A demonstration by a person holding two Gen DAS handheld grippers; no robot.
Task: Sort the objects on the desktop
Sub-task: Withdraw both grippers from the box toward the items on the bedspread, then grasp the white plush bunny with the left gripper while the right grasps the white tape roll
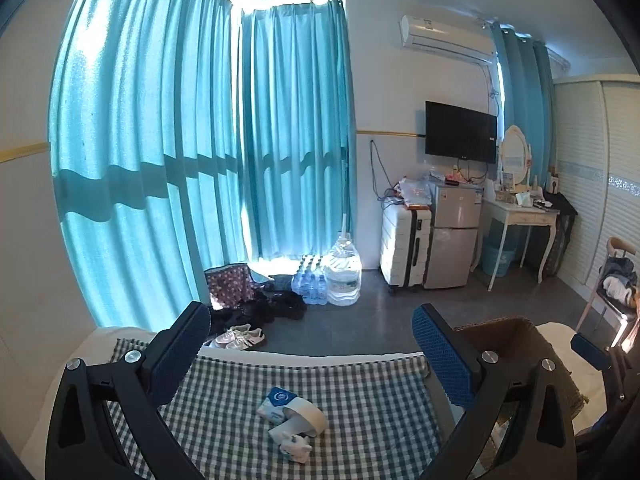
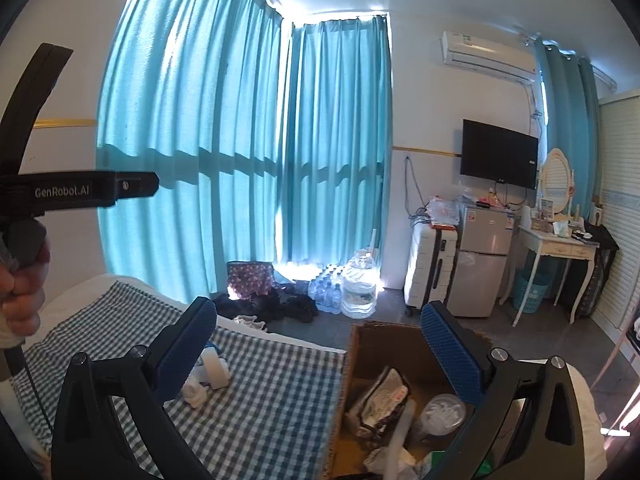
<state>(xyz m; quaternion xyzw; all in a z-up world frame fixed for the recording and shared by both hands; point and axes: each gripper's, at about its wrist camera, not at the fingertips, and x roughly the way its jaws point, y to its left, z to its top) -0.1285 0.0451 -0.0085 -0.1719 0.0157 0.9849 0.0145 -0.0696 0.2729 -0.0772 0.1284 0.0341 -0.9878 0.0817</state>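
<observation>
Both hand-held grippers, left (image 1: 312,344) and right (image 2: 320,340), are held level, spread wide, nothing gripped. Tissue pack (image 1: 276,402) is seen lower centre on checkered cloth (image 1: 360,392), long axis diagonal; cardboard box (image 2: 384,344) lower right.

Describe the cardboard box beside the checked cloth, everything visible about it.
The cardboard box is brown corrugated card, open-topped, upright, its top edge ragged. It stands against the right edge of the checked cloth. Inside lie a patterned pouch, a clear round lidded tub and white wrappings. The open right gripper hovers above it, not touching.
</observation>
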